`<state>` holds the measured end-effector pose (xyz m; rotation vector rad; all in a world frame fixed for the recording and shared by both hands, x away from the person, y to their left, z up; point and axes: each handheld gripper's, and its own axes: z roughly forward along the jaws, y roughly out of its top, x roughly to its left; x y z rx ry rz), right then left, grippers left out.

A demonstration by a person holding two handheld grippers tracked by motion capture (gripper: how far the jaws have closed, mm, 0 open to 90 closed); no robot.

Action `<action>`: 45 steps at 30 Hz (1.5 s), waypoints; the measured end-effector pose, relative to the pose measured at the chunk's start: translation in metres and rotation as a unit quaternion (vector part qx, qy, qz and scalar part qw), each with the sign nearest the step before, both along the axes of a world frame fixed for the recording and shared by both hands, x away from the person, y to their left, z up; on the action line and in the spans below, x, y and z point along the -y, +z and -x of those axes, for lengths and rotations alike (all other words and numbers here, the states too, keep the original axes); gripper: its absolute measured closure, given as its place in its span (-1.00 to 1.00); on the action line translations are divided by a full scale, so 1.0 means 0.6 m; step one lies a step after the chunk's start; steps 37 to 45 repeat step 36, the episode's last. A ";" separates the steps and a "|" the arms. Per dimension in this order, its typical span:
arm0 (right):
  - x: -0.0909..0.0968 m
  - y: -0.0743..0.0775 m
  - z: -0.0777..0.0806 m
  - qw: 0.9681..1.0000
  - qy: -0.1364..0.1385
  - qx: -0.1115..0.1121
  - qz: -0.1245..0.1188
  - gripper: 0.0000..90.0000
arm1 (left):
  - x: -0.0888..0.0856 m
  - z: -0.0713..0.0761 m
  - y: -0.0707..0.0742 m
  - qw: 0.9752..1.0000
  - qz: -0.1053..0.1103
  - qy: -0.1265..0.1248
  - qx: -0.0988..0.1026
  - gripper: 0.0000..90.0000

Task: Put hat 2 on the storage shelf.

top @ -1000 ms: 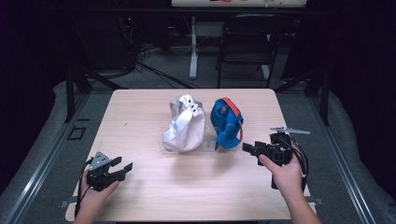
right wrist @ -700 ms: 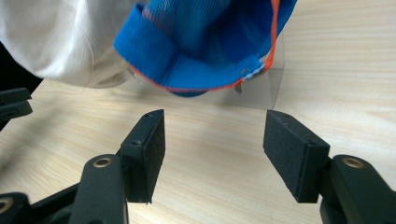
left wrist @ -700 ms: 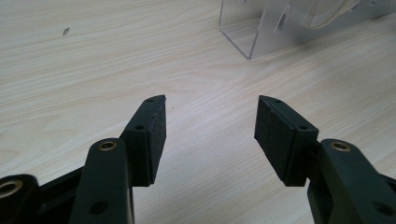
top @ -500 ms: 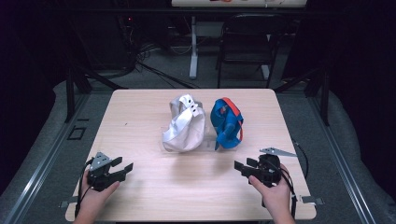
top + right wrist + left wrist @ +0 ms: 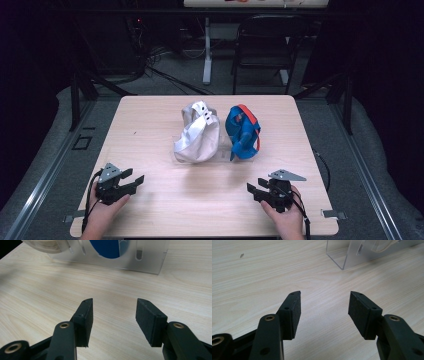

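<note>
Table [image 5: 150, 125] of pale wood, seen from above, with you at its near edge and a gripper in each hand. Your left gripper [image 5: 131, 180] rests near the front left corner, jaws spread wide with nothing between them; its own view shows only bare wood between the black pads [image 5: 294, 312] and a corner of a clear stand [image 5: 342, 255] farther off. Your right gripper [image 5: 256, 190] sits low near the front right, pointing toward the middle; its jaws have just been closing partway yet are apart, and nothing lies between them. Two caps sit well beyond both grippers at the table's centre, side by side on the clear stand [image 5: 150, 262]: a white cap [image 5: 197, 135] on the left and a blue cap [image 5: 242, 132] with an orange strap on the right, close together, though you cannot tell whether they touch. The right gripper view shows the blue cap [image 5: 107, 247] through the stand's clear wall. Judging from this, the work has barely begun or stands at rest: neither cap is held or touched, both hands are well apart from them, and any reach, grip and lift is yet to come.
</note>
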<state>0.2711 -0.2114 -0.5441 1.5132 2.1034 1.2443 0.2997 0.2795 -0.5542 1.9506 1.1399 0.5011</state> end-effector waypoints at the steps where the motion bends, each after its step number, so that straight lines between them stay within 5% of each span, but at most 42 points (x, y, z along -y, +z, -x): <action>1: -0.002 -0.001 0.000 1.000 0.000 0.001 0.004 0.08 | 0.001 0.000 -0.001 1.000 0.000 0.000 -0.001 -0.02; 8: -0.014 -0.008 0.001 0.999 -0.001 0.022 0.022 0.08 | 0.009 -0.003 -0.004 1.000 -0.002 -0.010 0.002 -0.02; 17: -0.014 -0.018 0.000 1.000 0.016 -0.015 -0.003 0.18 | 0.022 -0.011 -0.010 1.000 -0.004 -0.025 -0.001 -0.01; 22: -0.005 -0.014 0.005 1.000 0.027 0.004 0.010 0.28 | 0.031 -0.017 -0.011 0.999 -0.003 -0.032 -0.002 0.01; 30: 0.018 -0.017 0.008 1.000 0.022 0.013 -0.017 0.27 | 0.043 -0.020 -0.005 0.998 0.008 -0.058 0.002 0.07; 36: 0.032 -0.008 0.014 0.996 0.022 0.035 -0.080 0.15 | 0.061 -0.015 0.004 0.996 0.009 -0.088 0.031 0.07; 45: 0.032 -0.008 0.014 0.996 0.022 0.035 -0.080 0.15 | 0.061 -0.015 0.004 0.996 0.009 -0.088 0.031 0.07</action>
